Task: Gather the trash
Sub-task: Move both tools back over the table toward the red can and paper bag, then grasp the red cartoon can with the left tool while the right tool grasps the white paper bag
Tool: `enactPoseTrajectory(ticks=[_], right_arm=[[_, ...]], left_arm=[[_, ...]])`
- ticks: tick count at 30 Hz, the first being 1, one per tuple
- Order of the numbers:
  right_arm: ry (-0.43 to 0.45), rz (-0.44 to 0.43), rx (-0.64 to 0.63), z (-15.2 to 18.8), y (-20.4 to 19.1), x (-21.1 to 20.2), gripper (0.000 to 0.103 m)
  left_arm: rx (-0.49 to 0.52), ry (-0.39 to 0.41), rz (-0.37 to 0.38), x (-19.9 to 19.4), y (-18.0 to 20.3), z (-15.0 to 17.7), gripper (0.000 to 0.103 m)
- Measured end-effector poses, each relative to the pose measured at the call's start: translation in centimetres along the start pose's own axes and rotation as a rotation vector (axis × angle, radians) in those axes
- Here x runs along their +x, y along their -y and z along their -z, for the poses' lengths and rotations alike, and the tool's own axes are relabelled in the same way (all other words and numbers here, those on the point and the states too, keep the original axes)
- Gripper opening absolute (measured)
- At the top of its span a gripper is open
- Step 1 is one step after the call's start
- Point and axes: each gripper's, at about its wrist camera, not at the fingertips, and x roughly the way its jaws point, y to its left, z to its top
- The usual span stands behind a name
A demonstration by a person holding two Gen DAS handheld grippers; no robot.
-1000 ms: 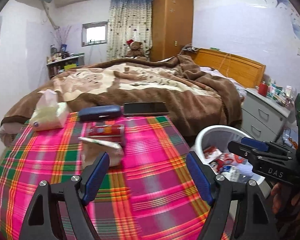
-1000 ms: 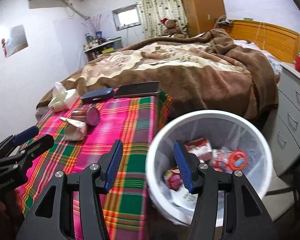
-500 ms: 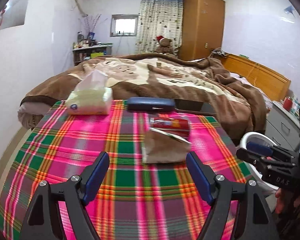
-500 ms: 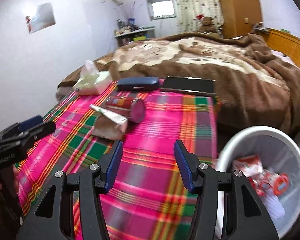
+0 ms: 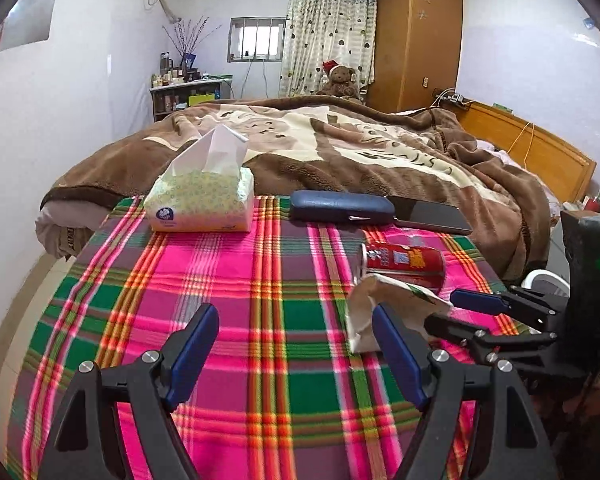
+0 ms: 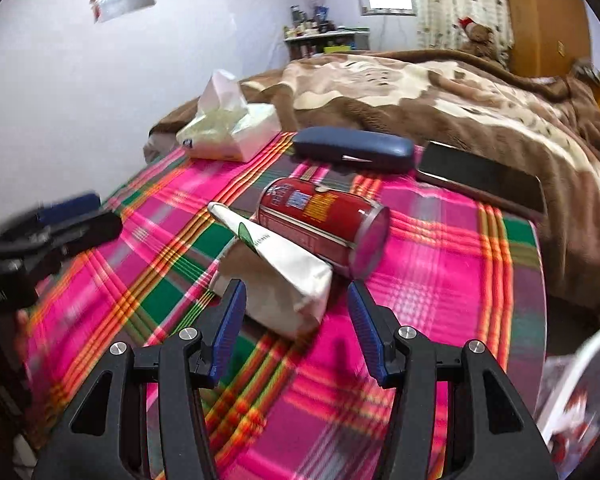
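A crumpled brown and white paper bag (image 6: 278, 280) lies on the plaid tablecloth (image 6: 440, 272), touching a red can (image 6: 324, 224) on its side behind it. My right gripper (image 6: 296, 332) is open, its tips straddling the near end of the bag. In the left wrist view the bag (image 5: 384, 308) and the can (image 5: 404, 262) sit right of centre, with the right gripper (image 5: 460, 314) beside the bag. My left gripper (image 5: 294, 354) is open and empty over the cloth, left of the bag. The white trash bin (image 6: 580, 384) with wrappers is at the lower right.
A tissue pack (image 5: 202, 200), a blue glasses case (image 5: 340, 206) and a dark phone (image 5: 432, 216) lie along the table's far edge. A bed with a brown blanket (image 5: 340, 144) stands behind. The bin rim (image 5: 548, 278) shows past the table's right edge.
Both grippers have swung left from the bin toward the table. The right gripper has closed in on the paper bag, which now lies between its open fingers. Both stay open.
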Motion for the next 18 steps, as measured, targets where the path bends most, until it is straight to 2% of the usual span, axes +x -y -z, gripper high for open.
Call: enactPoseTrajectory(ticks=[2, 5, 6, 8, 13, 18], right_arm=[[-0.016, 0.025, -0.027, -0.3, -0.4, 0.8, 0.054], [-0.044, -0.012, 0.010, -0.3, -0.1, 1.3, 0.053], [-0.043, -0.019, 0.029, -0.3, 0.0, 1.3, 0.040], [-0.043, -0.001, 0.032, -0.2, -0.1, 1.3, 0.025], [-0.051, 0.006, 0.015, 0.1, -0.2, 0.9, 0.022], [-0.061, 0.010, 0.047, 0.7, 1.2, 0.0, 0.022]], left_arm=[[0.003, 0.002, 0.005, 0.4, -0.2, -0.4, 0.079], [0.011, 0.004, 0.014, 0.9, -0.3, -0.9, 0.079], [0.015, 0.003, 0.014, 1.1, -0.2, -1.0, 0.079], [0.018, 0.001, 0.033, 1.6, 0.0, -1.4, 0.079], [0.021, -0.016, 0.077, 3.2, 0.7, -2.0, 0.079], [0.047, -0.043, 0.161, 4.9, 2.2, -2.5, 0.079]])
